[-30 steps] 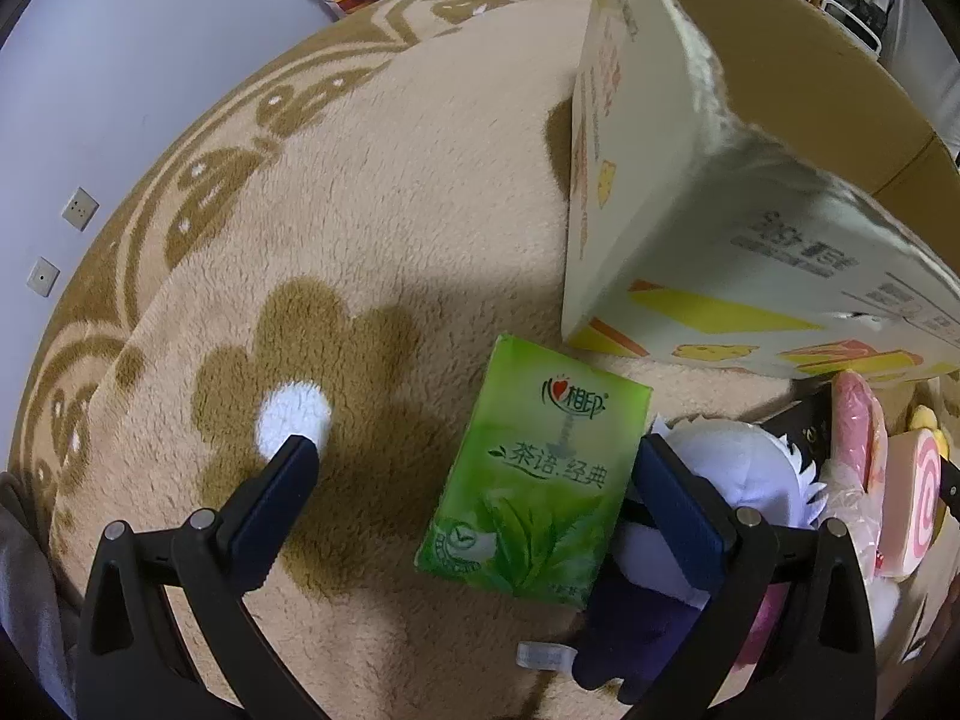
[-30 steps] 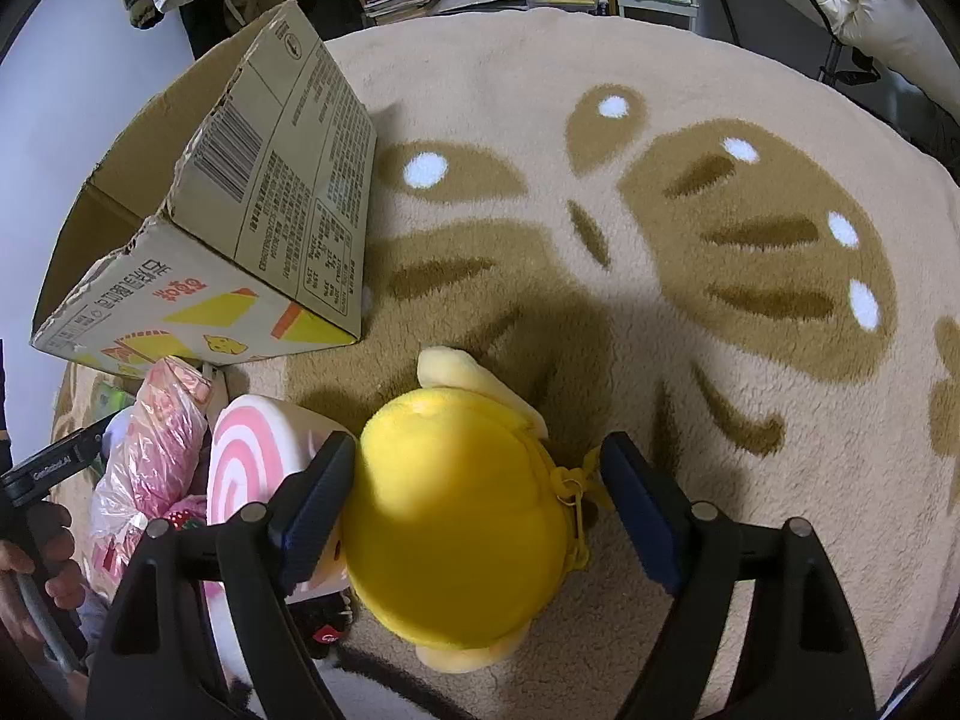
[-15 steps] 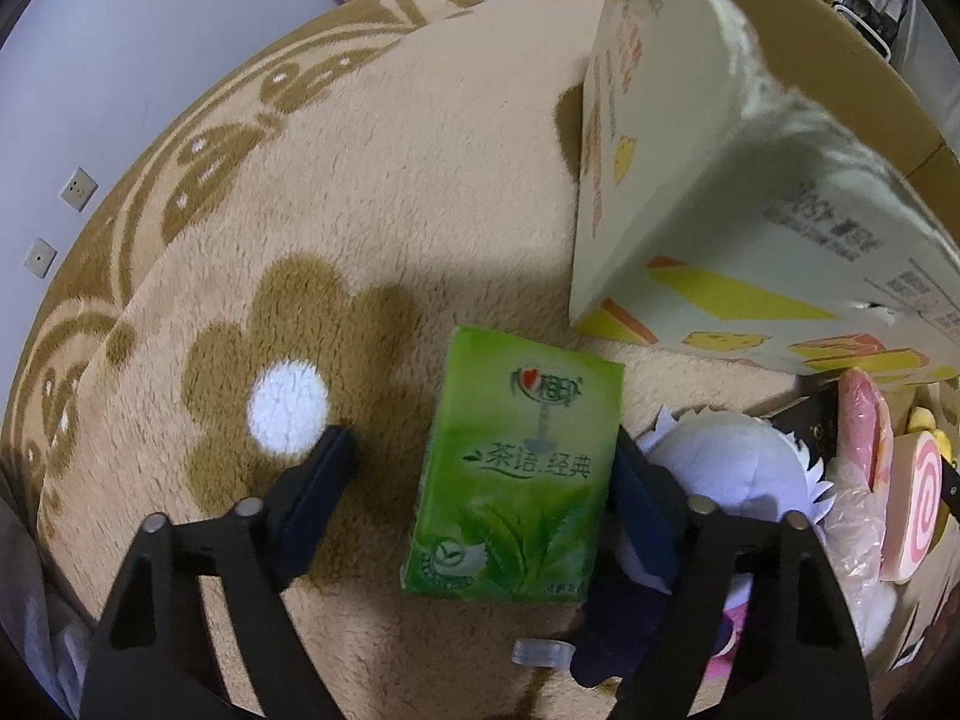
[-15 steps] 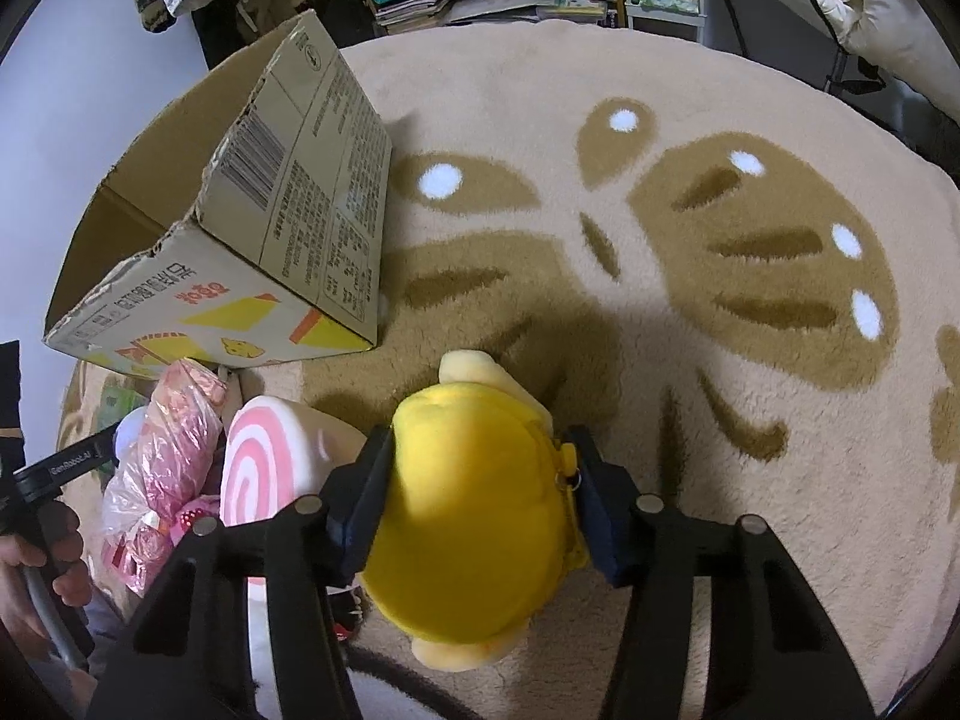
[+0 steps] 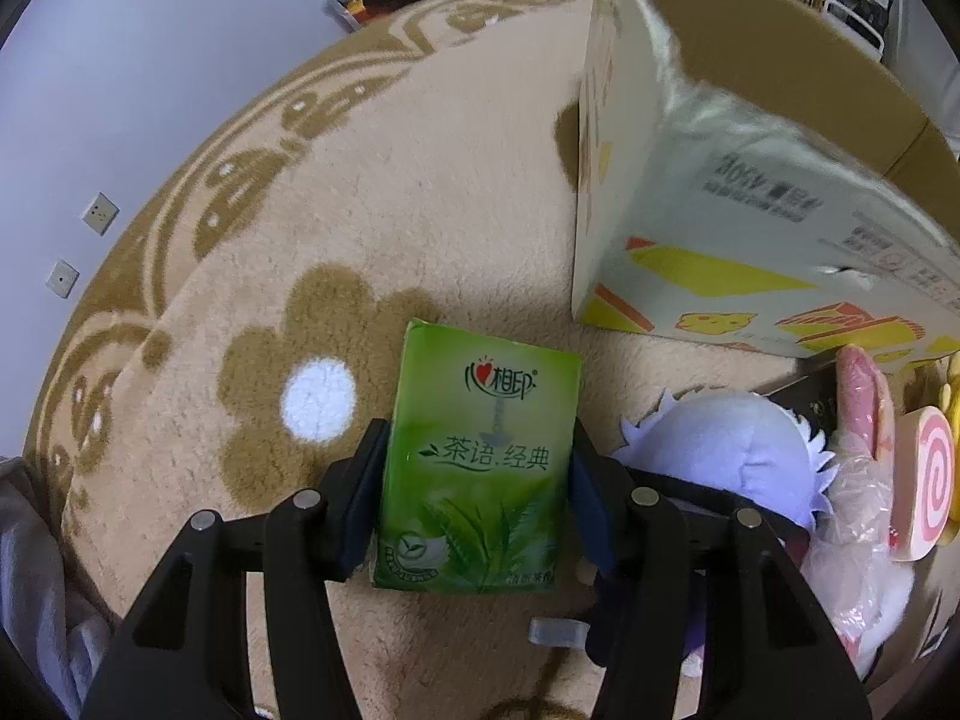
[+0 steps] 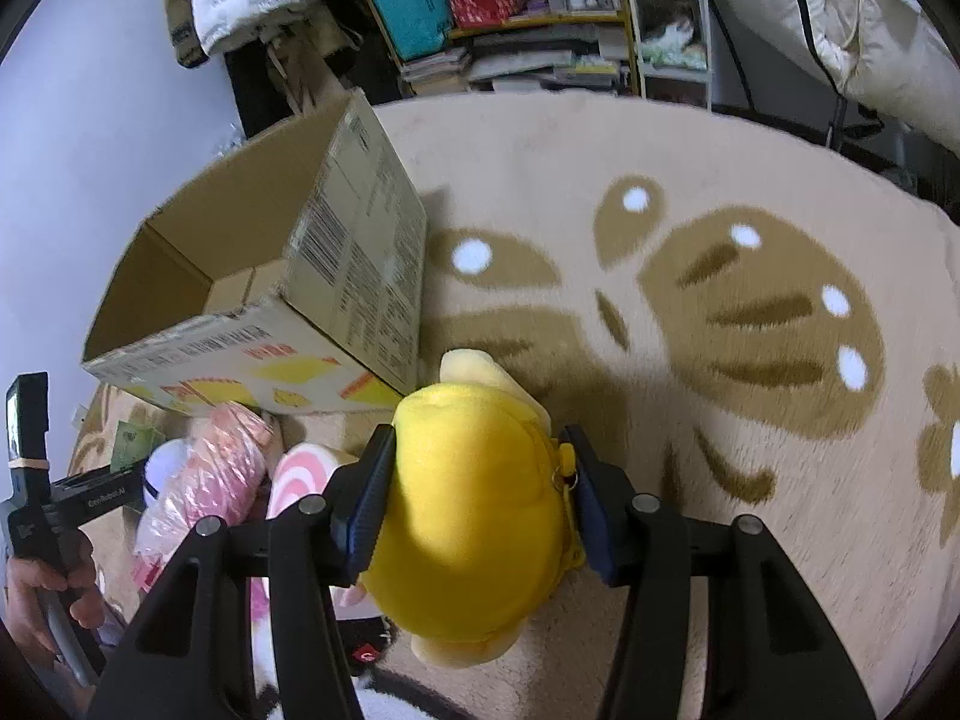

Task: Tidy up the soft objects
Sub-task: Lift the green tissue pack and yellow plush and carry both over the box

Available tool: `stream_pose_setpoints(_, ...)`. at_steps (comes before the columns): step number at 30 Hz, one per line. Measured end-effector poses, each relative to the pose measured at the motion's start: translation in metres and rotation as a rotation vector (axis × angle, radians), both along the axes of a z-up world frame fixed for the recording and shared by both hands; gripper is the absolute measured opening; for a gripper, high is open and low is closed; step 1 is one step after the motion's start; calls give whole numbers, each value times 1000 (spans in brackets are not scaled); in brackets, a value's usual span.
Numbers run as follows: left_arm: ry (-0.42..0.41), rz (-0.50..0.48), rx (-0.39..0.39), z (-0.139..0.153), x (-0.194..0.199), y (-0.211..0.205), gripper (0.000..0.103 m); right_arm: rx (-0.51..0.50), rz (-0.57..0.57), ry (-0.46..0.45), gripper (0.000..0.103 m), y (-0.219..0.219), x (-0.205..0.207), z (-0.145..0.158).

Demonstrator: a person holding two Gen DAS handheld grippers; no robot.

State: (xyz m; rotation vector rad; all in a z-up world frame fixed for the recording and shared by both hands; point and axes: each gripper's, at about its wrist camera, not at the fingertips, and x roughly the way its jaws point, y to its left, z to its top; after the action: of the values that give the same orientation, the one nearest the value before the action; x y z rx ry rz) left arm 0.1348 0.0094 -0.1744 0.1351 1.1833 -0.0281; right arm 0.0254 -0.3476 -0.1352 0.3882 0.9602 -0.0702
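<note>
The green tissue pack (image 5: 480,468) is pinched on both long sides by the left gripper (image 5: 477,501), just short of the cardboard box (image 5: 738,228)'s printed near corner. The yellow plush (image 6: 474,516) is squeezed between the right gripper (image 6: 477,495)'s fingers (image 6: 369,498), just in front of the box's right corner. Between the two, against the box's near wall, crowd a white-haired plush (image 5: 726,456), a pink bagged item (image 6: 204,480) and a pink swirl roll cushion (image 6: 300,474). The box mouth gapes open upward; its near top edge is torn and ragged. Left and right of the box, the beige patterned carpet (image 6: 750,420) lies bare.
</note>
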Motion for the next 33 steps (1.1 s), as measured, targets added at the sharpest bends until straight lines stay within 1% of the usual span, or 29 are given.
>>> stream_pose_setpoints(5, -77, 14, 4, 23, -14, 2, 54, -27, 14, -76, 57, 5, -6, 19)
stream_pose_setpoints(10, -190, 18, 45, 55, -30, 1, 54, -54, 19, -158, 57, 12, -20, 43)
stream_pose_setpoints(11, -224, 15, 45, 66, -34, 1, 54, -60, 19, -175, 57, 13, -22, 47)
stream_pose_setpoints(17, -350, 9, 43, 105, -51, -3, 54, -114, 42, -297, 57, 25, -35, 84)
stream_pose_setpoints(21, -419, -11, 72, 124, -51, -9, 54, -123, 60, -355, 57, 35, -35, 104)
stream_pose_setpoints(24, -458, -28, 61, 137, -49, -15, 54, -121, 73, -384, 57, 41, -30, 115)
stream_pose_setpoints(28, -513, -41, 61, 153, -42, -25, 54, -111, 78, -411, 57, 46, -21, 126)
stream_pose_setpoints(33, -563, -57, 63, 168, -29, -34, 54, -99, 94, -429, 57, 51, -1, 135)
